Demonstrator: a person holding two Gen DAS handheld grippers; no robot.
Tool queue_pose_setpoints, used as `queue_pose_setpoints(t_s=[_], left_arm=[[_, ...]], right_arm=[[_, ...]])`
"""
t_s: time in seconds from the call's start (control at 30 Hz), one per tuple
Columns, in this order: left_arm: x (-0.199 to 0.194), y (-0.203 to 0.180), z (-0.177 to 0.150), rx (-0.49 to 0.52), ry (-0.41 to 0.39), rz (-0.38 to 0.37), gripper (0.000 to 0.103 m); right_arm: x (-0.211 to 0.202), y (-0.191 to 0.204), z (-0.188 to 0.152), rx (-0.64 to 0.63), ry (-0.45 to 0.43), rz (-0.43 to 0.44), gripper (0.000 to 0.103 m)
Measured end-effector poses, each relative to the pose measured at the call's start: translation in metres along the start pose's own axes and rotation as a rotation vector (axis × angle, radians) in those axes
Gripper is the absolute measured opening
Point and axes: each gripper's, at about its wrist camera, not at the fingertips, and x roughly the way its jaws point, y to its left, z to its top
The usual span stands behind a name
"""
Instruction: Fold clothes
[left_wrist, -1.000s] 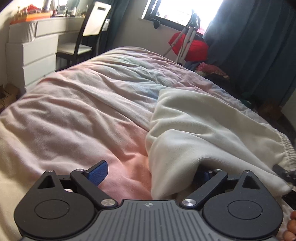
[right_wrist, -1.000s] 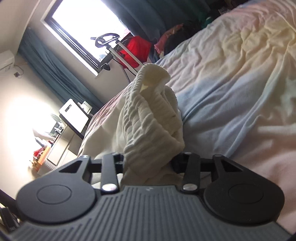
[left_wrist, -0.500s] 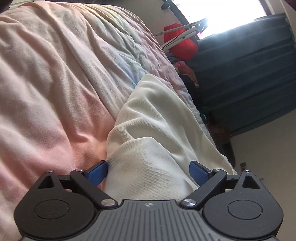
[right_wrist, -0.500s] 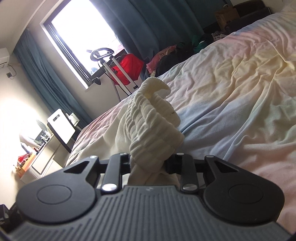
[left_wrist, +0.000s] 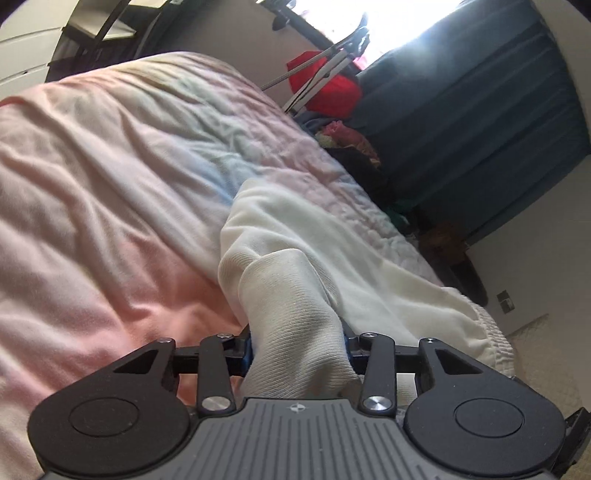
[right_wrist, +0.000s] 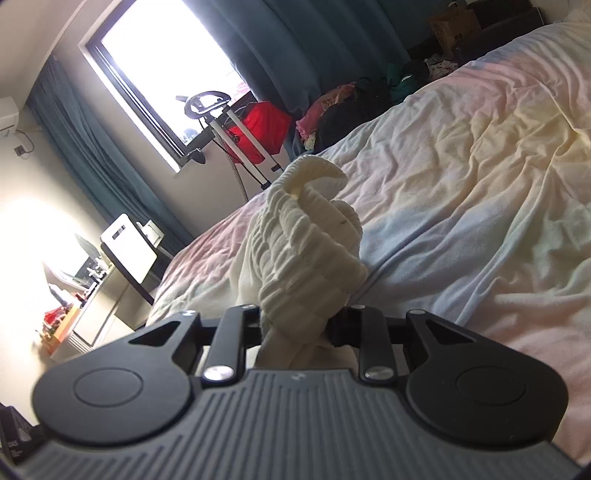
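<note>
A cream knit garment lies on the pastel bedspread. My left gripper is shut on a bunched fold of its plain fabric, which fills the gap between the fingers. My right gripper is shut on the garment's ribbed elastic waistband, which stands up in a gathered bunch in front of the fingers. The fingertips of both grippers are hidden by cloth.
The bedspread stretches wide to the right in the right wrist view. Beyond the bed stand a window, dark teal curtains, a red bag on a stand, a clothes pile and a chair and desk.
My left gripper has closed from wide open onto the garment's fold. My right gripper has kept its hold on the waistband and tilted a little.
</note>
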Motion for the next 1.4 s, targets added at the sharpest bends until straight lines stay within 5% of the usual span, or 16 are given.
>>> queue_pose_setpoints(t_s=[0.17, 0.27, 0.47, 0.6, 0.77, 0.97, 1.1, 1.23, 1.4], left_arm=[[0.026, -0.08, 0.024, 0.008, -0.017, -0.088, 0.039], [0.079, -0.14, 0.035, 0.053, 0.017, -0.123, 0.039], [0.249, -0.279, 0.042, 0.174, 0.06, -0.167, 0.039], [0.352, -0.347, 0.029, 0.272, 0.072, -0.132, 0.039], [0.438, -0.356, -0.01, 0.384, 0.128, -0.111, 0.039], [0.469, -0.304, -0.054, 0.524, 0.213, -0.113, 0.048], [0.457, -0.278, -0.081, 0.674, 0.21, -0.062, 0.057], [0.425, -0.288, -0.088, 0.771, 0.211, 0.005, 0.078], [0.351, -0.328, -0.079, 0.822, 0.202, 0.012, 0.089]], right_arm=[[-0.021, -0.007, 0.071, 0.002, -0.044, -0.006, 0.027], [-0.03, -0.03, 0.124, 0.018, -0.081, -0.048, 0.027], [-0.023, -0.117, 0.236, 0.143, -0.154, -0.222, 0.027], [0.0, -0.169, 0.292, 0.182, -0.155, -0.379, 0.027], [0.031, -0.235, 0.286, 0.181, -0.189, -0.457, 0.027], [0.042, -0.283, 0.201, 0.226, -0.202, -0.484, 0.03], [0.042, -0.285, 0.154, 0.28, -0.151, -0.54, 0.04], [0.03, -0.268, 0.152, 0.305, -0.065, -0.588, 0.054], [-0.01, -0.23, 0.162, 0.347, -0.011, -0.618, 0.054]])
